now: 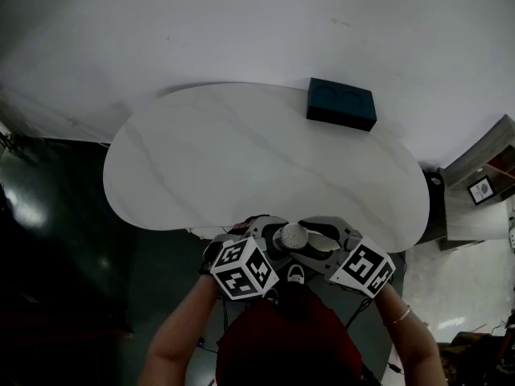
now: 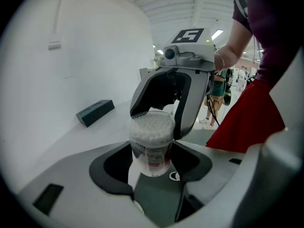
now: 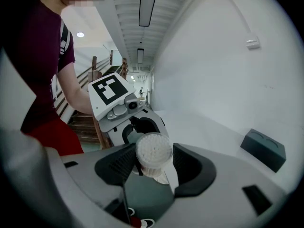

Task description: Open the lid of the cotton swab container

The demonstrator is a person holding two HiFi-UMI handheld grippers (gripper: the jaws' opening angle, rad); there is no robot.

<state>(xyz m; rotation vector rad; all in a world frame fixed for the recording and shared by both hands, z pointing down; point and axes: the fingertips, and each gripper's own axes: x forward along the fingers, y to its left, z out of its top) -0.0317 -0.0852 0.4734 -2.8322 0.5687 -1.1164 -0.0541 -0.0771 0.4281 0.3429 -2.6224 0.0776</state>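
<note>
At the 6 o'clock edge of the rounded white bench [image 1: 241, 159], the left gripper [image 1: 269, 238] has its jaws clenched on the lower part of the cotton swab container [image 1: 294, 235]. The clear tub is packed full of white swabs. The right gripper [image 1: 320, 240] comes in from 3 o'clock, with its jaws grasping the tub's top end. Wide bare bench top stretches toward 12 o'clock. A dark box [image 1: 341, 103] sits well apart at 1 o'clock.
</note>
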